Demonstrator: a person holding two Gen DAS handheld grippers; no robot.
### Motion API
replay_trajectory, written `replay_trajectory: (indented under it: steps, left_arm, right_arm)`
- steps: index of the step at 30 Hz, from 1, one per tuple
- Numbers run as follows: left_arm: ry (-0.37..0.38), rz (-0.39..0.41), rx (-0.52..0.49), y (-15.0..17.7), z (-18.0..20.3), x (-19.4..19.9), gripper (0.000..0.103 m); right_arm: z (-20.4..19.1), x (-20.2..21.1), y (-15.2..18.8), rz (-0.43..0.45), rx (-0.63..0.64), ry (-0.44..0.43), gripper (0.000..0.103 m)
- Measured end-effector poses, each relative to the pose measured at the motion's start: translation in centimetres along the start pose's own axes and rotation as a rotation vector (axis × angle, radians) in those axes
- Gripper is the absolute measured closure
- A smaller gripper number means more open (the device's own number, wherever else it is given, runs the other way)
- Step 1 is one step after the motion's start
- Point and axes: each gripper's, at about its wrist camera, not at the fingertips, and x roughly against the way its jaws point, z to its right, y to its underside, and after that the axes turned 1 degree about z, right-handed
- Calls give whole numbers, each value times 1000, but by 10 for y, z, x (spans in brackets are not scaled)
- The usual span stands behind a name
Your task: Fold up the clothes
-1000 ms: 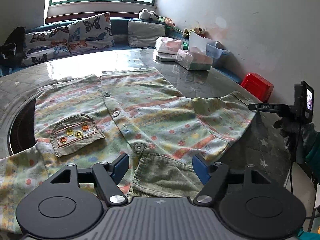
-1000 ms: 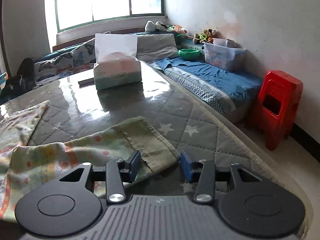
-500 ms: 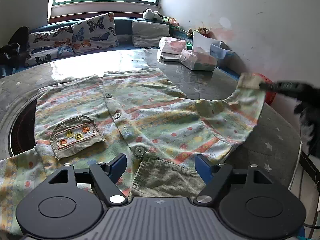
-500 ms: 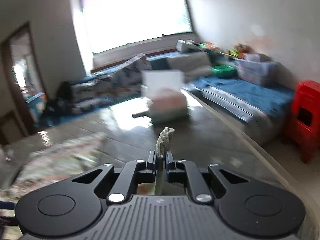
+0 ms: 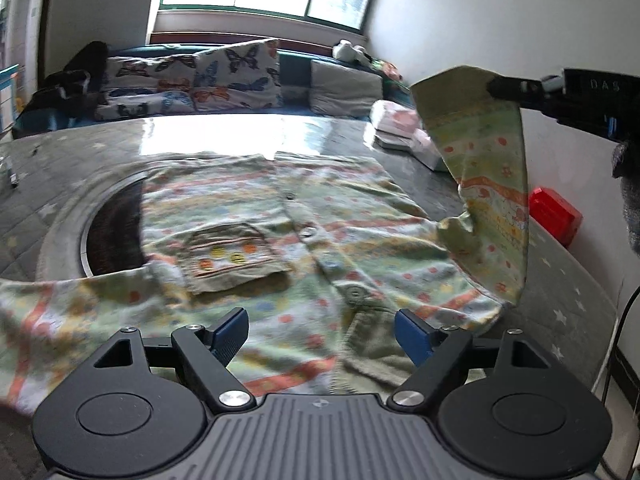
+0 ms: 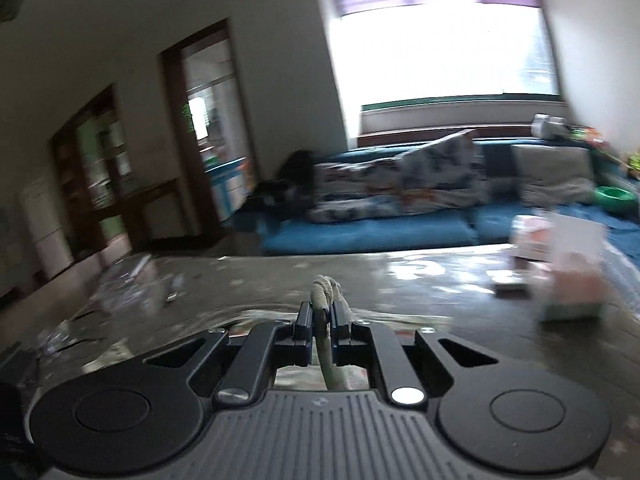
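A pale green patterned child's shirt [image 5: 280, 240] with buttons and a corduroy chest pocket [image 5: 232, 260] lies spread on the round glass-topped table [image 5: 240, 136]. My left gripper [image 5: 320, 332] is open, low over the shirt near its collar. My right gripper [image 6: 322, 320] is shut on the cuff [image 6: 326, 292] of the shirt's right sleeve. In the left wrist view the right gripper [image 5: 496, 88] holds that sleeve [image 5: 488, 184] lifted high above the table at the right.
Tissue boxes and a book [image 5: 400, 128] sit at the table's far right; a tissue box [image 6: 568, 280] also shows in the right wrist view. A red stool [image 5: 554, 214] stands beside the table. A sofa with butterfly cushions [image 5: 192, 80] runs under the window.
My right gripper closed on the sleeve cuff and lifted it up and leftward, swinging its view toward the room's left. My left gripper stayed open and shifted slightly left over the shirt.
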Motion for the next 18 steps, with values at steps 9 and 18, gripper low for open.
replay_trajectory:
  steps: [9,18]
  left_arm:
    - [-37,37,69,5,-27,14,20]
    - [-54,48,79,1,-31,18,20]
  right_arm:
    - [-75,-53,19,-147,112,-170,94]
    - [-53,-39,26,-202,108,-163,84]
